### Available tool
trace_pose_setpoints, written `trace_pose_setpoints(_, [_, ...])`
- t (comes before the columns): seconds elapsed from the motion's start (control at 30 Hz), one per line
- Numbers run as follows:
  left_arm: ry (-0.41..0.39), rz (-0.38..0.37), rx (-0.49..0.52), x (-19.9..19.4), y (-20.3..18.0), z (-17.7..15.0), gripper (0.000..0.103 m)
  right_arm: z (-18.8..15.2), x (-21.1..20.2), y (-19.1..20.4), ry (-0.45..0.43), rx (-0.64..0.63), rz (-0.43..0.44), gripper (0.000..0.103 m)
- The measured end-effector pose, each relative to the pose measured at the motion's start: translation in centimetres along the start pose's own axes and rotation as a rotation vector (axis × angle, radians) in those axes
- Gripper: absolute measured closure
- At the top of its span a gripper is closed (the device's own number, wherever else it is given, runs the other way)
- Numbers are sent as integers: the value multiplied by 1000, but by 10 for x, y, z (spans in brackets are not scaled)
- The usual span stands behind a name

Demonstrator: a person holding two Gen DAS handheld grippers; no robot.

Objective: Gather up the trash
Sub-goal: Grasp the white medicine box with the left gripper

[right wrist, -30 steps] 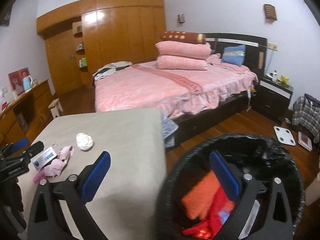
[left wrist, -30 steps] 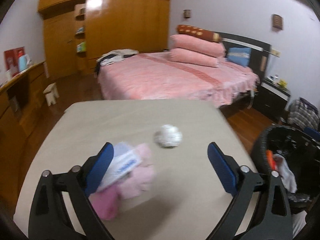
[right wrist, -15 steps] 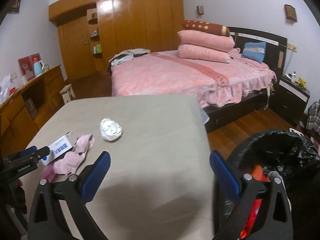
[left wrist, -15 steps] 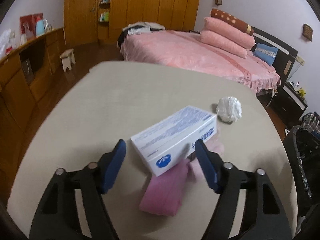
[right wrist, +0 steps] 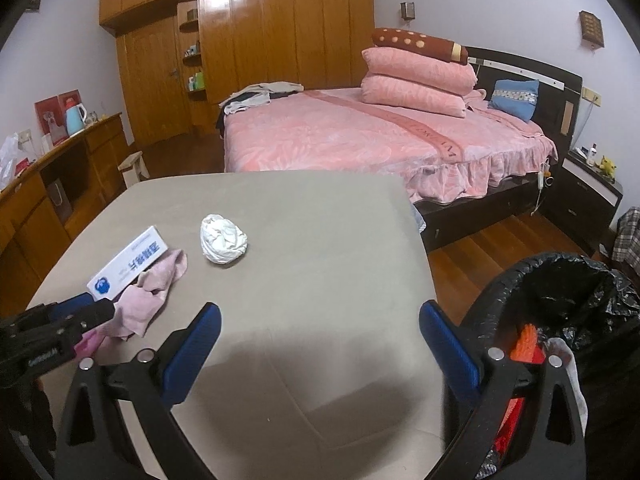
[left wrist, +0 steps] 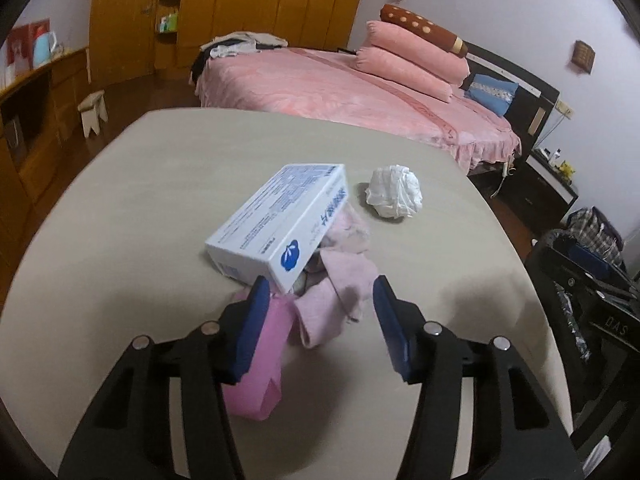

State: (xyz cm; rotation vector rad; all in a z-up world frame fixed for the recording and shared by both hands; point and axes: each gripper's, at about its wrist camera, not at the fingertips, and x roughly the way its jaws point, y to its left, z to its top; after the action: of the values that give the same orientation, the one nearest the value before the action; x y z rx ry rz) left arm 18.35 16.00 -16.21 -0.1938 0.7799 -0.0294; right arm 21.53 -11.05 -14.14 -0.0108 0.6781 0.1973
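Blue-padded, black-framed left gripper (left wrist: 318, 312) open, jaws apart and astride the near end of a crumpled pale pink cloth (left wrist: 340, 284); nothing clamped yet. Left pad touching or just beside a brighter pink strip (left wrist: 260, 360) running back under that finger. Just ahead of the fingertips, resting tilted on the cloth: a white rectangular cardboard box with blue print and a blue logo (left wrist: 284, 220), its near corner almost between the pads. Farther ahead and to the right of the fingers, well apart from the box, a crumpled white paper ball (left wrist: 394, 192) on the beige table top (left wrist: 140, 200).

Blue-padded right gripper (right wrist: 320, 336) likewise wide open and holding nothing, hovering over bare table near the right edge; black-lined round trash bin (right wrist: 560, 276) just right of its right finger, with orange and red scraps inside.

Judged step: taking the box, or the box and cloth together. Best done by sliding a little further forward so both pads bracket the box's narrow sides, then closing squarely; closing now would likely pinch only loose cloth and tip the box off. Worth keeping the bin side free for the carry across.

Against half a second ago: left jaws closer to the pile, box swung to point further away, more of the cloth showing between the pads. Right gripper lower and nearer the table, jaw spread unchanged.
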Motion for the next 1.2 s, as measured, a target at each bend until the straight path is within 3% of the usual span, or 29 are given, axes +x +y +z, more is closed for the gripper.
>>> trace_pose_setpoints(0.07, [-13, 21, 4, -2, 3, 2, 39, 0, 2, 1, 2, -2, 3, 6])
trace_pose_setpoints(0.23, [-25, 57, -24, 2, 22, 15, 27, 0, 11, 8, 11, -11, 11, 6])
trace_pose_setpoints(0.53, [10, 2, -17, 33, 31, 34, 26, 11, 31, 21, 7, -20, 17, 6])
trace_pose_setpoints(0.7, [32, -23, -11, 49, 30, 39, 26, 16, 39, 26, 8, -31, 21, 6])
trace_pose_setpoints(0.83, [55, -56, -29, 58, 32, 41, 44, 18, 43, 27, 6, -33, 24, 6])
trace_pose_setpoints(0.93, [39, -56, -37, 56, 34, 41, 45, 19, 45, 28, 8, -33, 25, 6])
trace_pose_setpoints(1.07, [2, -4, -48, 48, 36, 41, 46, 21, 48, 30, 8, -34, 34, 6])
trace_pose_setpoints(1.2, [0, 111, -53, 44, 45, 43, 46, 26, 54, 35, 7, -34, 45, 6])
